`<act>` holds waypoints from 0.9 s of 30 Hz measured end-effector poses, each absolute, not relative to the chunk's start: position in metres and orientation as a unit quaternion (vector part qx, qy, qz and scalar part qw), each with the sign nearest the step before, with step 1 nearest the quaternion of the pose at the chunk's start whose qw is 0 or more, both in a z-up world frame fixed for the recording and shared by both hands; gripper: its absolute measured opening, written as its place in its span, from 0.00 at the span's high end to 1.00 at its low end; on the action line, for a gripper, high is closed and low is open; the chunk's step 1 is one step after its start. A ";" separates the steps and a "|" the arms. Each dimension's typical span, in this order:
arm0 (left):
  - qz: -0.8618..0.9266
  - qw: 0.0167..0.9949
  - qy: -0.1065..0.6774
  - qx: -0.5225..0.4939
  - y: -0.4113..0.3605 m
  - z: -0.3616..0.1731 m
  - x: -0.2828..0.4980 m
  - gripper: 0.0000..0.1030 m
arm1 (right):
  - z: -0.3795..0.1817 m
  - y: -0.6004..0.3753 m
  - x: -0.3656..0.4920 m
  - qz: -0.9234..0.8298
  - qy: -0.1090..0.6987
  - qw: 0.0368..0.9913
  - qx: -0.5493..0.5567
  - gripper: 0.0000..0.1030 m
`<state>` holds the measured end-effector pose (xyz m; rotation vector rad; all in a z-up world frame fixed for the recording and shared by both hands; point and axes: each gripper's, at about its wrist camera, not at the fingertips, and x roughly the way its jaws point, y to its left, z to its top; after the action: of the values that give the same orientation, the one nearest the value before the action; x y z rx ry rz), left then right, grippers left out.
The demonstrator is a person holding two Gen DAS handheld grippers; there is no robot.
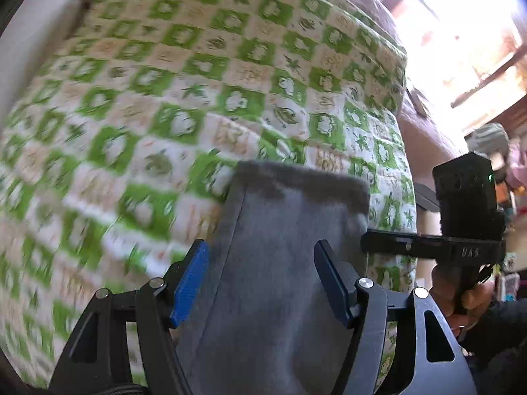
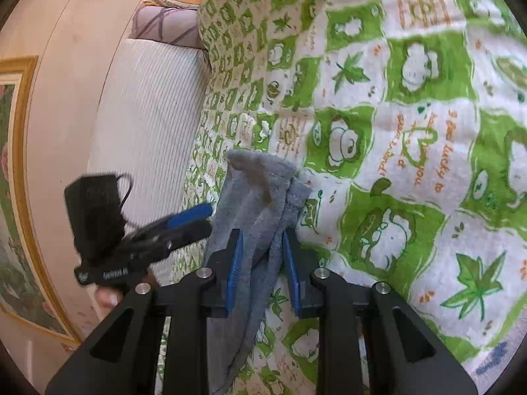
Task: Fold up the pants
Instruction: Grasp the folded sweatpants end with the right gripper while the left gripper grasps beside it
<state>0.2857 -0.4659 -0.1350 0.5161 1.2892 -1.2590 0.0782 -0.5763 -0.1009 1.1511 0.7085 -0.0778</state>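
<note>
The left gripper (image 1: 262, 279) has its jaws set wide with the grey pants (image 1: 280, 263) running between them, though a grip cannot be told. The right gripper (image 2: 262, 270) has its jaws narrow around a bunched part of the pants (image 2: 260, 204), over the green-checked bedspread (image 2: 411, 131) beyond both.

Green-and-white cartoon-check bedspread (image 2: 411, 105) covers the bed, white ribbed cushion (image 2: 148, 105) beside it, gold-framed picture (image 2: 19, 197) on the wall.

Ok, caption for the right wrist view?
Right gripper pinching bunched grey pants above green-checked bedspread, left gripper alongside.
</note>
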 end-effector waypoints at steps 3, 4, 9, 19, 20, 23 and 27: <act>-0.553 0.562 0.570 0.233 -0.479 -0.150 0.293 0.36 | -0.104 -0.579 0.074 -0.033 0.319 0.773 0.547 0.74; -0.554 0.551 0.579 0.235 -0.481 -0.157 0.296 0.36 | -0.106 -0.580 0.073 -0.033 0.317 0.772 0.550 0.74; -0.579 0.528 0.587 0.205 -0.488 -0.162 0.305 0.32 | -0.113 -0.584 0.072 -0.038 0.315 0.764 0.561 0.74; -0.600 0.543 0.540 0.231 -0.478 -0.157 0.288 0.88 | -0.106 -0.579 0.079 -0.027 0.301 0.793 0.530 0.91; -0.602 0.546 0.533 0.233 -0.476 -0.155 0.284 0.89 | -0.103 -0.578 0.077 -0.027 0.299 0.797 0.524 0.91; -0.604 0.551 0.527 0.232 -0.471 -0.150 0.281 0.90 | -0.092 -0.571 0.078 -0.026 0.294 0.813 0.501 0.92; -0.605 0.562 0.518 0.223 -0.465 -0.137 0.281 0.90 | -0.073 -0.558 0.077 -0.024 0.293 0.833 0.468 0.92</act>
<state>0.2805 -0.4652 -0.1373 0.5264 1.2202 -1.4258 0.0772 -0.5583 -0.0735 0.9918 0.6201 -0.0516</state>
